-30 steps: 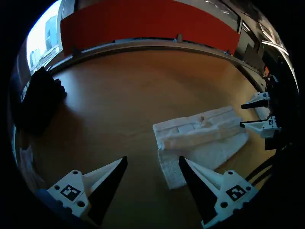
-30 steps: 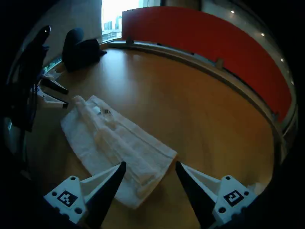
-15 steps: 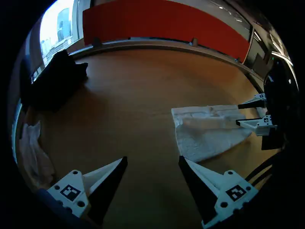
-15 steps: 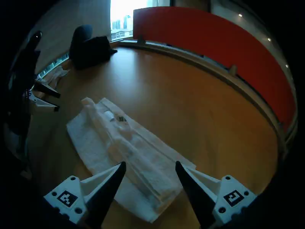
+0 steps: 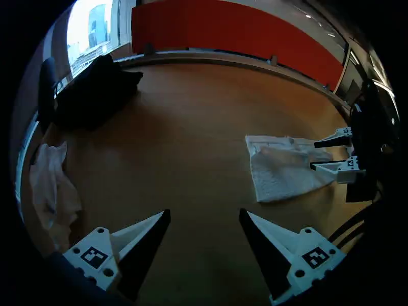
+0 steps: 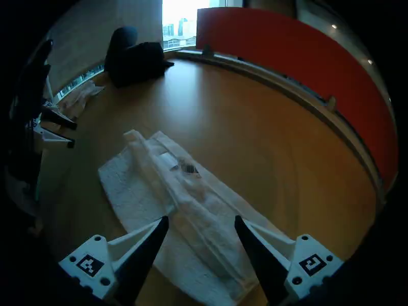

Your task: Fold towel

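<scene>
Far left in the left gripper view lies a crumpled cloth (image 5: 48,183), a black bag (image 5: 92,92) behind it. The left gripper (image 5: 204,211) is spread wide above the bare table (image 5: 194,153). Further right the towel (image 5: 280,166) lies partly folded, its far end at the right gripper (image 5: 314,156), whose fingers also stand apart

A wide wooden worktop (image 5: 183,132) of warm orange-brown tone is bordered at its far edge by a grey rail (image 5: 214,55). Behind the rail a long red partition (image 5: 229,30) is set. Daylight is admitted through a window (image 5: 92,28) at the far corner, where city buildings can be made out. Otherwise the room is dimly lit by small ceiling lights (image 6: 332,26). A black bundle (image 5: 94,89) is laid near the window, and a crumpled pale cloth (image 5: 48,183) at the worktop's edge.
</scene>
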A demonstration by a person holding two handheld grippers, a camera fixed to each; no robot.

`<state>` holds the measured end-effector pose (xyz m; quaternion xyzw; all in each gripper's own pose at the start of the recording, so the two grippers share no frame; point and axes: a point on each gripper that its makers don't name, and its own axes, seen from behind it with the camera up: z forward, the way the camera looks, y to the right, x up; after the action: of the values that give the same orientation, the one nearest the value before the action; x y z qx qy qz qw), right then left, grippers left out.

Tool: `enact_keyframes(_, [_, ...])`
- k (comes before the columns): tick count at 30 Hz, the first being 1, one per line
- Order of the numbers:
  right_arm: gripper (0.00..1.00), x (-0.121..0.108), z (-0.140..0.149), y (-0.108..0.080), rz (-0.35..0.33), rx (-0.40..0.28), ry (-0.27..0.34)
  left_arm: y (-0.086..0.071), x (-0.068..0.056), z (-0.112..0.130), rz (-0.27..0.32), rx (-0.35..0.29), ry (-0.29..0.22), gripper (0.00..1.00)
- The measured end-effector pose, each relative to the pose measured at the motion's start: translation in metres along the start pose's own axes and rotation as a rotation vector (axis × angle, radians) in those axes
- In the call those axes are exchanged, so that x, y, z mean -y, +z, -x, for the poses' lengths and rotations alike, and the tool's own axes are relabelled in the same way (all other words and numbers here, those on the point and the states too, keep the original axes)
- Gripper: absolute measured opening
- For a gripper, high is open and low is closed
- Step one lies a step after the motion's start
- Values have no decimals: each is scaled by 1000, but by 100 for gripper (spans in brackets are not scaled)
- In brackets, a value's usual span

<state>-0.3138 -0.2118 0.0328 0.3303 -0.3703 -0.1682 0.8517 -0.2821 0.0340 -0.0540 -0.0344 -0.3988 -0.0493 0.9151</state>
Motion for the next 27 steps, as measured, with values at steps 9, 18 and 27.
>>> enact_keyframes(9, [100,3,3,5,-2,10,-4,-1,1,4,1,-2,-11,100])
enact_keyframes(18, [100,2,2,10,2,11,-14,-1,1,4,6,-2,-12,100])
enact_keyframes(27, [100,-12,-7,10,19,5,-19,-2,2,0,7,-8,-13,100])
